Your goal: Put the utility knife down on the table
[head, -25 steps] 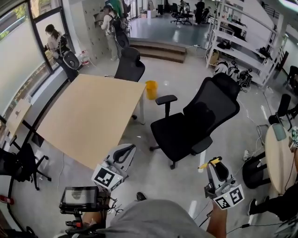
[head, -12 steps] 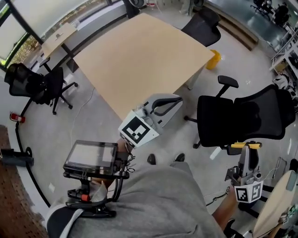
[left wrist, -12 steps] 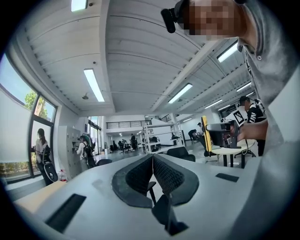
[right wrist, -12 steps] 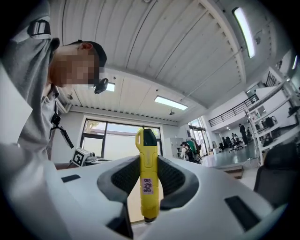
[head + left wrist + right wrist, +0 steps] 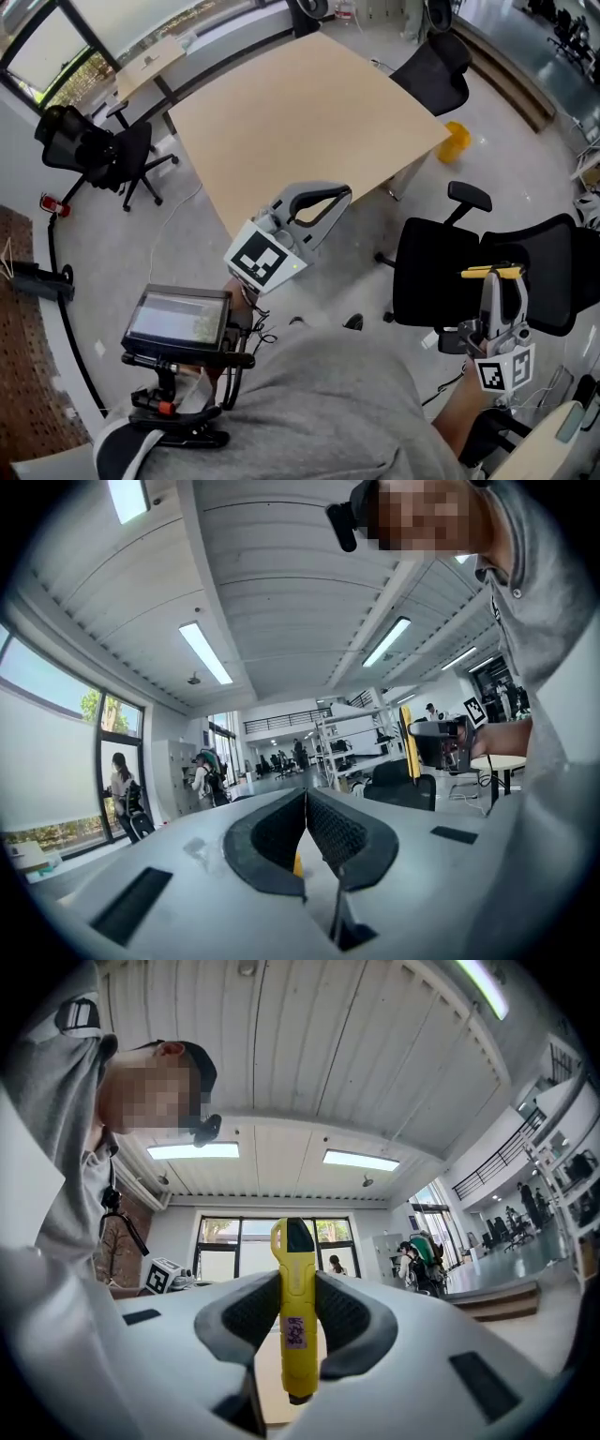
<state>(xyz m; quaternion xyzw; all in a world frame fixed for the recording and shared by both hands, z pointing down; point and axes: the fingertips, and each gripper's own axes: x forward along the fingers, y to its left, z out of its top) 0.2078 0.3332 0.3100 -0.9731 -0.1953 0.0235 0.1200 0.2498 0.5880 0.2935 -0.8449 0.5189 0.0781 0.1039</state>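
The right gripper [image 5: 493, 284] sits at about 4 o'clock in the head view, raised in the air over a black office chair [image 5: 441, 272], and it is clamped on the yellow utility knife [image 5: 491, 272]. In the right gripper view that gripper [image 5: 298, 1321] has both black pads pressed to the knife's sides. The utility knife [image 5: 297, 1312] stands upright between them, dark tip at 12 o'clock, with a small label on its body. The knife is off the table and well apart from it. The light wooden table [image 5: 300, 122] fills the 12 o'clock part of the head view, its near corner just beyond the left gripper [image 5: 330, 198], which hovers near the centre of that view above the grey floor. In the left gripper view the left gripper [image 5: 306, 797] has its jaws brought together, tips touching, with nothing gripped. A yellow bin [image 5: 457, 138] stands on the floor at 2 o'clock, just past the table's right corner. A small screen on a mount [image 5: 178, 319] sits at 8 o'clock by the person's left arm.
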